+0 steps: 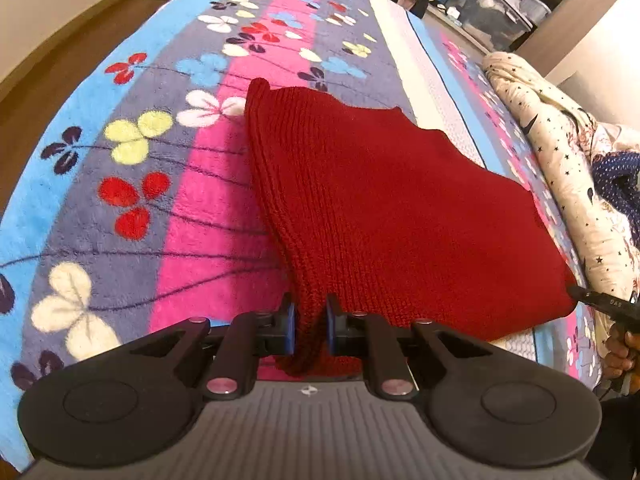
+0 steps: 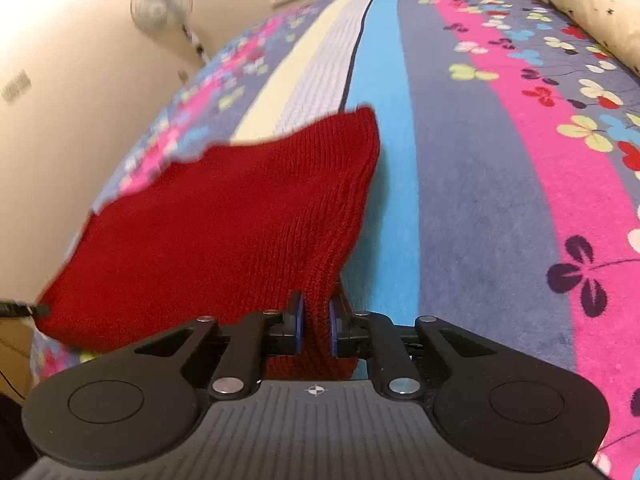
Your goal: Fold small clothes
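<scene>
A red knitted garment (image 1: 384, 216) is stretched between both grippers above a flowered bed blanket (image 1: 120, 168). My left gripper (image 1: 311, 322) is shut on its near left corner. My right gripper (image 2: 317, 326) is shut on the opposite corner of the garment (image 2: 208, 232). In the left wrist view the right gripper's tip (image 1: 600, 303) shows at the garment's right corner. In the right wrist view the left gripper's tip (image 2: 24, 309) shows at the garment's left corner. The far end of the garment rests on the bed.
The blanket (image 2: 480, 184) has pink, blue and grey stripes. A bundled star-print quilt (image 1: 560, 152) lies along the right side. A standing fan (image 2: 164, 8) is by the wall. Storage boxes (image 1: 492, 12) stand beyond the bed.
</scene>
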A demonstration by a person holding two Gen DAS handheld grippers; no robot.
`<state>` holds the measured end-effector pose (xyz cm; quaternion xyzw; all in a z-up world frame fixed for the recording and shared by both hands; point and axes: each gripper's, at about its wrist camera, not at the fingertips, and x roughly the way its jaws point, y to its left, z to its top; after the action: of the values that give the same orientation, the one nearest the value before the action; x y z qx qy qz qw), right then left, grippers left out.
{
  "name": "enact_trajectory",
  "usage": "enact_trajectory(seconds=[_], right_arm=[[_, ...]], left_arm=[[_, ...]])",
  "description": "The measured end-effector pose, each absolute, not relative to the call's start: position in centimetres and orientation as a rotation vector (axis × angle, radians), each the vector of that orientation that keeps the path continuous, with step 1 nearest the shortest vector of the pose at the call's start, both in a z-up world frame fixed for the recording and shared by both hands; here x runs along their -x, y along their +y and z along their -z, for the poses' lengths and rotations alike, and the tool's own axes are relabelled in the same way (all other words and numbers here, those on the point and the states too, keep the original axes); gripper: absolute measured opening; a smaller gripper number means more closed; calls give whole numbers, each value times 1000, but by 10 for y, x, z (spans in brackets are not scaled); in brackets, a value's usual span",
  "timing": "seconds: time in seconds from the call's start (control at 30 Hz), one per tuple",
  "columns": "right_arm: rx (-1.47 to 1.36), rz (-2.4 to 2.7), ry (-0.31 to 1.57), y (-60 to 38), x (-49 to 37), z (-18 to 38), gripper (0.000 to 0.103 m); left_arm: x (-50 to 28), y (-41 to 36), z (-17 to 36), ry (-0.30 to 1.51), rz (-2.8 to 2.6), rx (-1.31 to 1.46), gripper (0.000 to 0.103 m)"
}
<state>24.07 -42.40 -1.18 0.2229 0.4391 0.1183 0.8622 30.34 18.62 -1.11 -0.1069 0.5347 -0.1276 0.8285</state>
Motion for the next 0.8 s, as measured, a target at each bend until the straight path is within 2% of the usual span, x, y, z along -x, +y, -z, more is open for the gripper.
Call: enact_trajectory(seconds=[0.1,0.17,0.27,0.33,0.37,0.53,0.63,0.7,0.8], right_arm=[[-424,-193,1056,-422,-245,33,12],[-355,-210,1081,-411,-247,37,12],[-385,-205,1028,-413,-245,24,14],[-353,-167,974,-415,-240,13,17],[-308,-130,932,-414,-238,7,23],[-363,-147,804,-419,-233,-7,25],[-277,-239,864,-401,-235,4,27],[-177,-238,993,-389,-241,22,28],[-100,-221,1017,-381,-243,28,29]], left_arm=[[-306,176,29,1221,247,129,17],[-308,172,25,1209,259,120,18],[-308,176,14,1164,230,145,34],[-305,175,-1,1065,185,87,35],[-303,173,-7,1026,174,64,36],[-291,146,-19,911,269,-58,36],[-288,123,-3,981,300,-206,36],[-288,112,18,1072,263,-329,42],[-287,113,8,1038,265,-298,44]])
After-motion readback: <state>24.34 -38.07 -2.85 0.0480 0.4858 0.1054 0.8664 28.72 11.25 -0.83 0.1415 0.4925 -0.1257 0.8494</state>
